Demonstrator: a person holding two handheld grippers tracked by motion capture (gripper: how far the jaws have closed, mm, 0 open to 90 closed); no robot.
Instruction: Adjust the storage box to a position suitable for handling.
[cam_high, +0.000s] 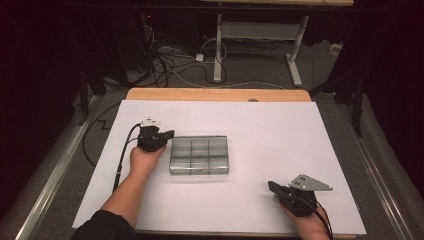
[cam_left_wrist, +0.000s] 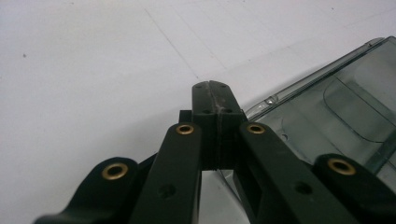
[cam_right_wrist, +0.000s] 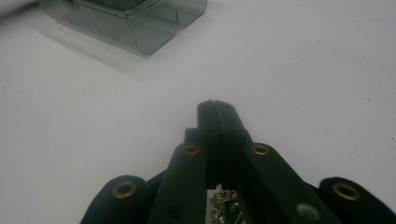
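Both tools are closed with nothing between their jaws. My left tool (cam_high: 169, 134) sits just beside the left far corner of the clear plastic box (cam_high: 199, 155), its jaws pressed together and pointing toward the box's left edge. In the left gripper view, the joined tips (cam_left_wrist: 212, 95) lie close over the box's (cam_left_wrist: 336, 112) rim at that corner; whether they touch it I cannot tell. My left hand (cam_high: 145, 159) rests on the white sheet (cam_high: 260, 125) that covers the bench (cam_high: 215, 94), with the tool's cable (cam_high: 125, 150) trailing back along my forearm.

That box lies flat near the middle of the sheet, a little left of centre. It is smoky and see-through, with dividers splitting it into a grid of small compartments. What is inside them is too faint to make out.

My right tool (cam_high: 272, 186) is well apart from the box, low on the right side of the sheet, jaws together and aimed leftward. The right gripper view shows its closed tips (cam_right_wrist: 215, 112) over bare white sheet, with the box (cam_right_wrist: 135, 23) far off at the upper left. A grey three-cornered plate (cam_high: 310, 183) rides on top of it.
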